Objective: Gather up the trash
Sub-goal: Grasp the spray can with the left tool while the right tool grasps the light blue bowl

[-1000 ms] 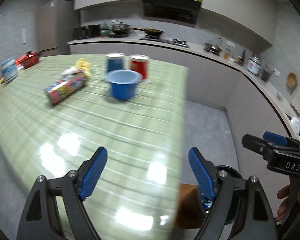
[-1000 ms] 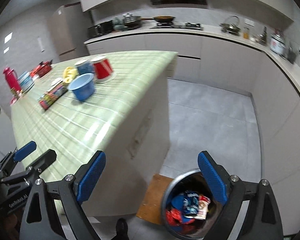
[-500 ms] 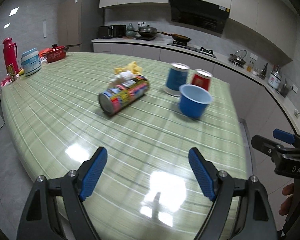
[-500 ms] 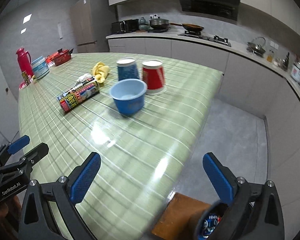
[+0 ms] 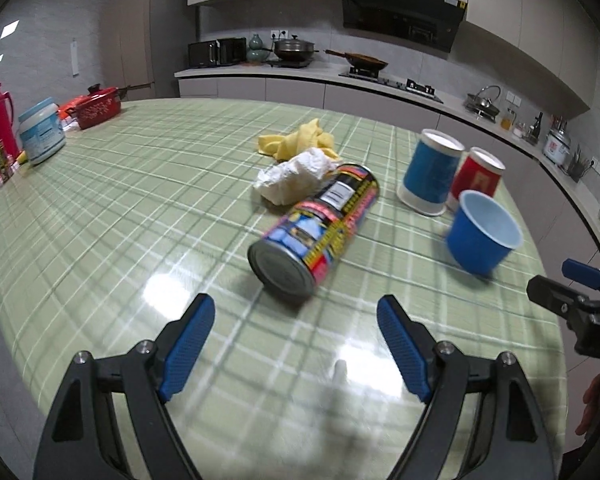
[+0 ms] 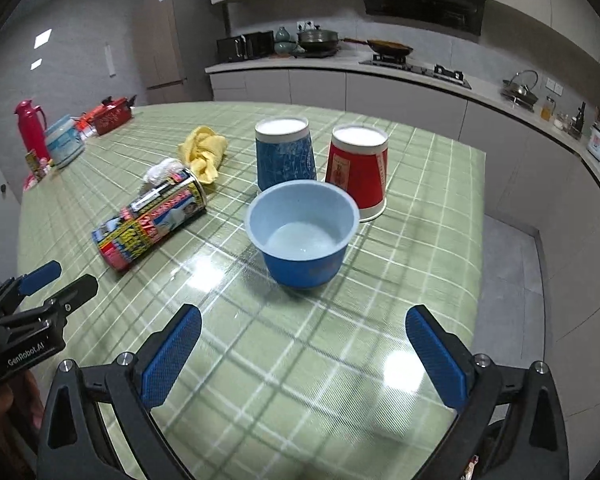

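**Swinging from the bin back to the littered table**

Turning away from the floor bin that filled the right wrist view a second earlier, both grippers faced the green checked tablecloth, so a fresh pick-up was probably starting. The left gripper was opening and empty, with the printed cylindrical can lying on its side just beyond the pads. The right gripper stood fully spread, holding nothing, aimed at the upright blue plastic bowl.

Behind the bowl stood an inverted blue paper cup and an inverted red paper cup. A crumpled white tissue and a yellow rag lay at the can's far end.

The bin was out of view; motion blur smeared the can's label.
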Action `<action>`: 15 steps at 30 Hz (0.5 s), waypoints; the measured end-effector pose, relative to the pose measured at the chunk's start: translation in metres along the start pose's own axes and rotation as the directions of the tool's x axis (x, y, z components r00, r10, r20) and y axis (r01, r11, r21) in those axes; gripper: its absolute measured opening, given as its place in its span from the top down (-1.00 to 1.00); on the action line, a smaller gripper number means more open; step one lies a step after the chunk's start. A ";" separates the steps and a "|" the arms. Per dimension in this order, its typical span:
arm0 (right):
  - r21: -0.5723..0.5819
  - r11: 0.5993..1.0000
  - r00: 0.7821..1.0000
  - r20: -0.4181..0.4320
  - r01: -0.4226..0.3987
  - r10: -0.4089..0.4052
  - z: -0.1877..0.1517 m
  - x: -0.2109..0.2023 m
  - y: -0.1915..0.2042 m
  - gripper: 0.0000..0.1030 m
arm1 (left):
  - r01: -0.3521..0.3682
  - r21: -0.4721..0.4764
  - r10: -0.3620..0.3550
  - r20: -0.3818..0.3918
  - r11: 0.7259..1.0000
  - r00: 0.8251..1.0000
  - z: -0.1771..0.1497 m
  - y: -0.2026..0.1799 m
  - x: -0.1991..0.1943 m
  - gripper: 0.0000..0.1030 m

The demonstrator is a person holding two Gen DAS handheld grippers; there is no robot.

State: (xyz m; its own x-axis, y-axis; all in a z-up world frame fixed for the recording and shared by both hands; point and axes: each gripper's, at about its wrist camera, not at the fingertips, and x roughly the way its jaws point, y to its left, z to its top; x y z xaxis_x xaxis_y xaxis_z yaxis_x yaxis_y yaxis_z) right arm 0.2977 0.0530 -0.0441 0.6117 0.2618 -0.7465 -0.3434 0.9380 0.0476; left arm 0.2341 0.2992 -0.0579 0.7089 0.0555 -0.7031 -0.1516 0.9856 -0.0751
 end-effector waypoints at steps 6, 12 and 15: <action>0.022 0.999 0.999 -0.036 0.027 -0.026 0.009 0.032 0.003 -1.00 | 0.034 0.066 -0.032 -0.028 0.997 0.999 0.019 0.000 0.030 -0.85; 0.038 0.998 0.997 -0.059 0.052 -0.050 0.021 0.058 0.000 -1.00 | 0.075 0.096 -0.071 -0.051 0.992 0.996 0.038 0.000 0.054 -0.85; 0.042 0.997 0.996 -0.059 0.062 -0.060 0.028 0.067 -0.001 -1.00 | 0.107 0.106 -0.100 -0.068 0.989 0.993 0.044 -0.004 0.063 -0.85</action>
State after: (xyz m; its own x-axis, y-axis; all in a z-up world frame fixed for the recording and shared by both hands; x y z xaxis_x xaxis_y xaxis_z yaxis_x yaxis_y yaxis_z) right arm 0.3590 0.0756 -0.0758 0.5881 0.1917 -0.7857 -0.2748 0.9611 0.0288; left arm 0.3100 0.3058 -0.0704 0.6724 -0.0547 -0.7382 -0.0007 0.9972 -0.0746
